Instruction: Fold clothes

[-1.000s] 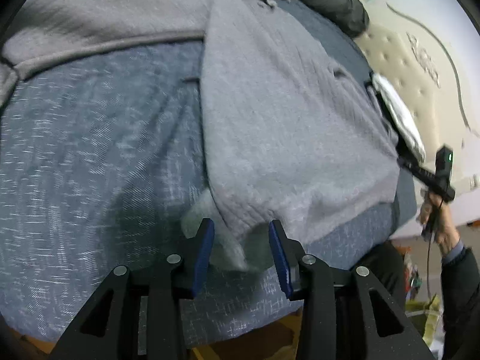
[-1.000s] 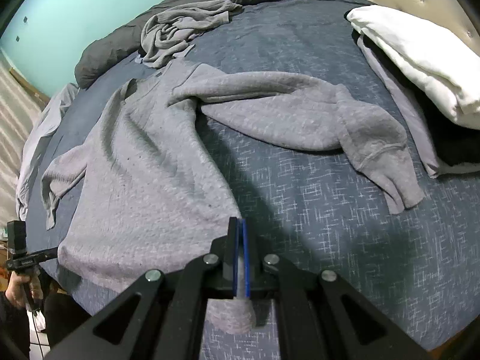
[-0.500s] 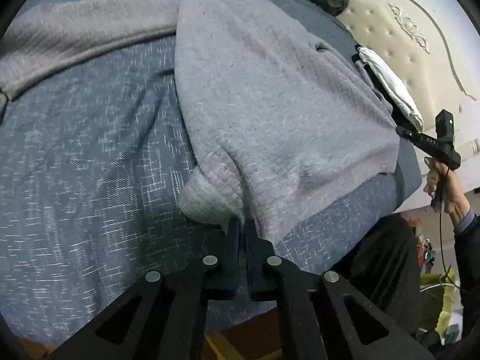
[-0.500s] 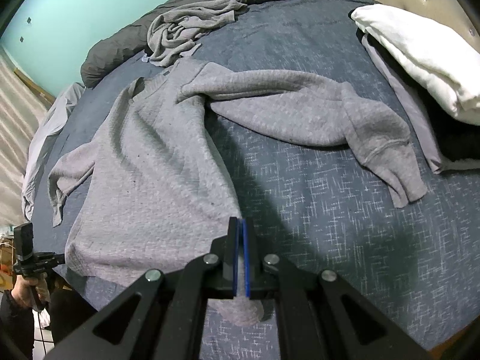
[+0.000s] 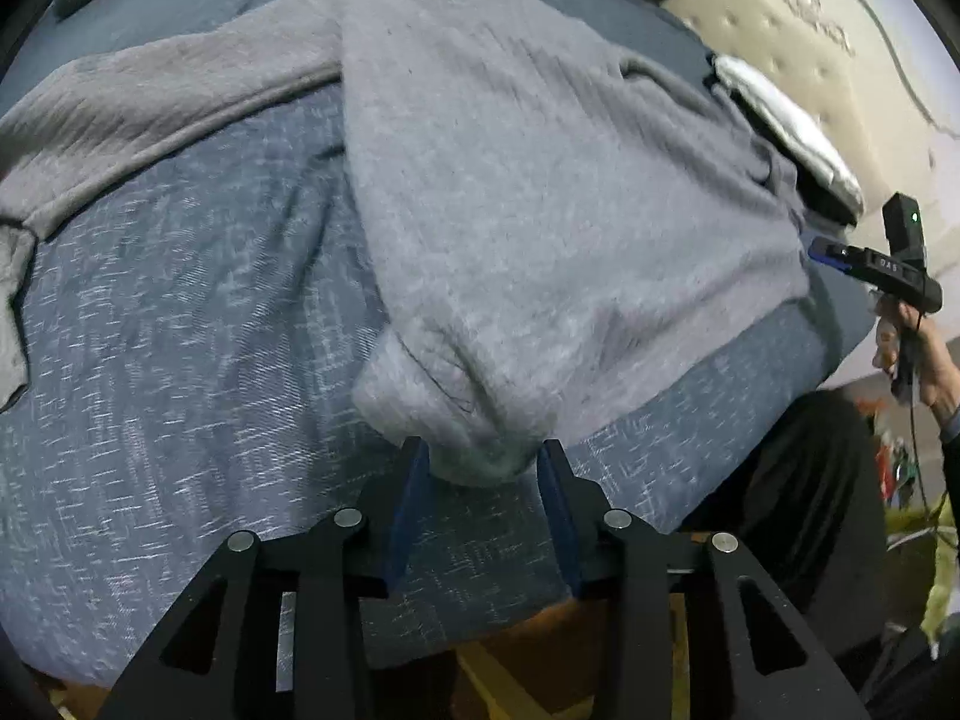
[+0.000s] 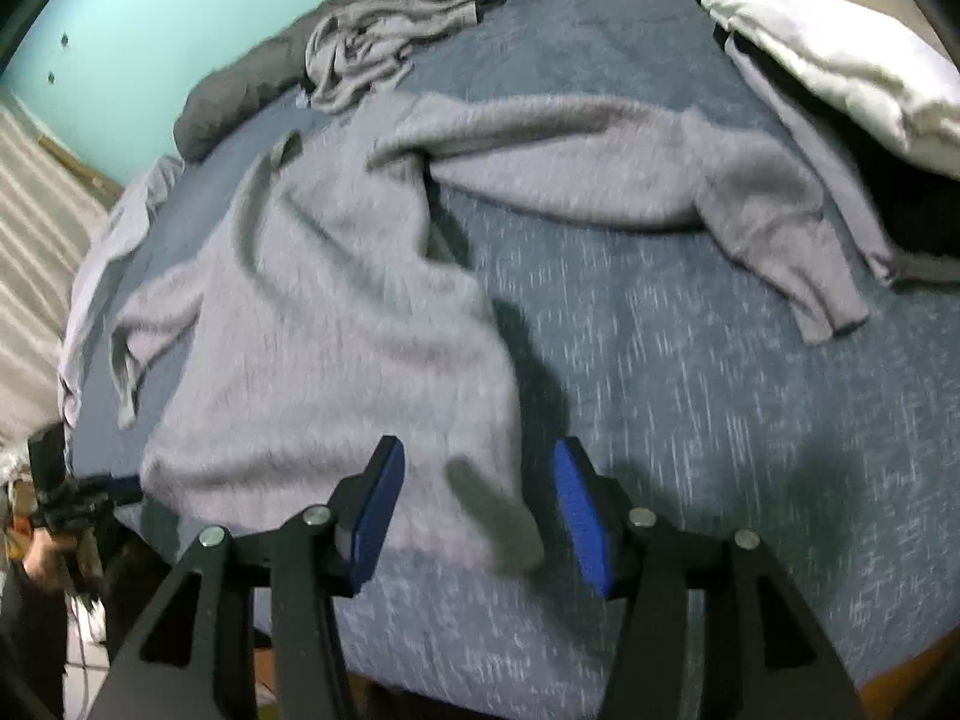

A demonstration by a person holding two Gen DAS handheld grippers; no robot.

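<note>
Both my grippers, left [image 5: 483, 492] and right [image 6: 477, 507], have fingers spread wide, holding nothing; grey sweater [image 6: 336, 324] lies flat on the bed [image 6: 690, 396], hem corners at lower centre; next, fold a sleeve inward

Blue-grey bed [image 6: 690, 408], grey sweater [image 6: 336, 324], crumpled grey garment [image 6: 372, 42]

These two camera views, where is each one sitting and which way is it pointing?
Left wrist: rides the left gripper, looking forward over the grey sweater hem; own open fingers show, plus the right gripper.
Right wrist: rides the right gripper, facing the sweater's other hem corner; own open fingers show.
Shared: the sweater and blue bedspread.
</note>
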